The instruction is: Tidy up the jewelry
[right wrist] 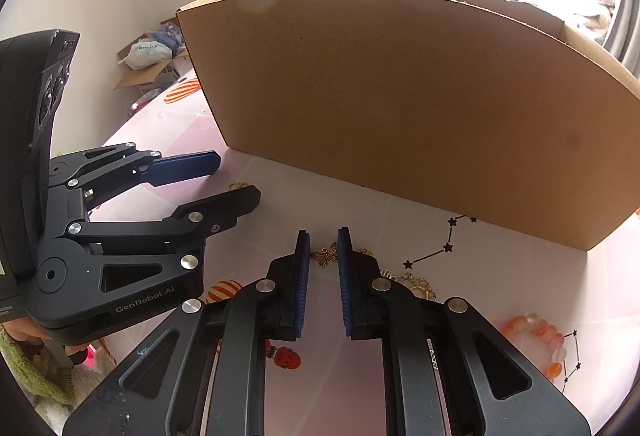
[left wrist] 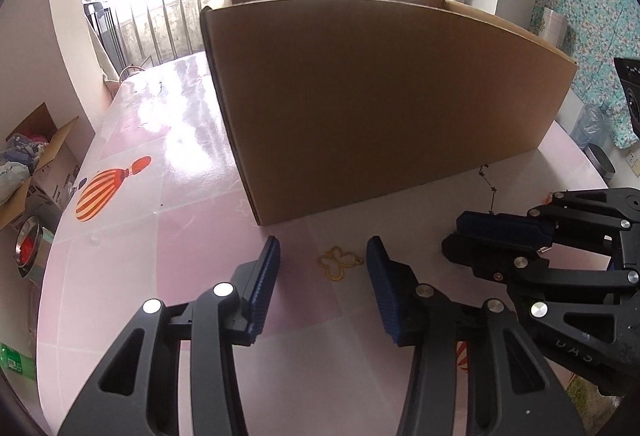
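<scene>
A gold butterfly outline charm (left wrist: 339, 262) lies on the pink table between the open fingers of my left gripper (left wrist: 323, 250). My right gripper (right wrist: 324, 242) is narrowly open around a bronze butterfly charm (right wrist: 326, 254) on the table, not clamped on it. A gold chain piece (right wrist: 416, 282) lies beside its right finger, and an orange and white bead bracelet (right wrist: 540, 340) lies further right. The right gripper also shows in the left wrist view (left wrist: 472, 236); the left gripper also shows in the right wrist view (right wrist: 236, 176). A big open cardboard box (left wrist: 380, 108) stands just behind both grippers.
The pink tablecloth (left wrist: 120, 276) has balloon prints (left wrist: 100, 192) and black star lines (right wrist: 448, 246). Off the table's left edge are a cardboard box of clutter (left wrist: 36, 164) and a metal bowl (left wrist: 26, 248). A window with railings is behind the box.
</scene>
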### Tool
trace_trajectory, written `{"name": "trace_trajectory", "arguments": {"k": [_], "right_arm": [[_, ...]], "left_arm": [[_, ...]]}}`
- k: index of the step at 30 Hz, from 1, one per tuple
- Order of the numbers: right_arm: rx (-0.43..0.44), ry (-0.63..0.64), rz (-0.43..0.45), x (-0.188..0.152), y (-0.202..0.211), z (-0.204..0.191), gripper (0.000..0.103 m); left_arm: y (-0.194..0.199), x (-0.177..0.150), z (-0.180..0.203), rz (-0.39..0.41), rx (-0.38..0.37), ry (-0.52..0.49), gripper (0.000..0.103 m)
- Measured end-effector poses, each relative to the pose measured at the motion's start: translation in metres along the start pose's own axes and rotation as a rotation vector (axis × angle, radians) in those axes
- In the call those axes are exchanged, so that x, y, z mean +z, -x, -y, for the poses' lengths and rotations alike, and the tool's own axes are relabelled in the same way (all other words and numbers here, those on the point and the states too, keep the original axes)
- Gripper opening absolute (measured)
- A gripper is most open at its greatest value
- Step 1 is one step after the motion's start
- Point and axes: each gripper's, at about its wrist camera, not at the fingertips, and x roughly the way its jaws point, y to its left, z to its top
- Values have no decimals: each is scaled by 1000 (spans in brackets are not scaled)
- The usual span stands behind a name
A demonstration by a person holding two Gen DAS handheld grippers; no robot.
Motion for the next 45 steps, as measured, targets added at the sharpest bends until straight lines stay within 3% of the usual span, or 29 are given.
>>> {"name": "trace_trajectory", "arguments": {"k": [20, 45], "right_arm": [[-3, 3, 0, 1, 0, 0, 13], [0, 4, 1, 1, 2, 3, 13]], "left_arm": [[6, -6, -3, 16, 6, 15, 21], [4, -7, -15, 16, -27, 42, 22]]}}
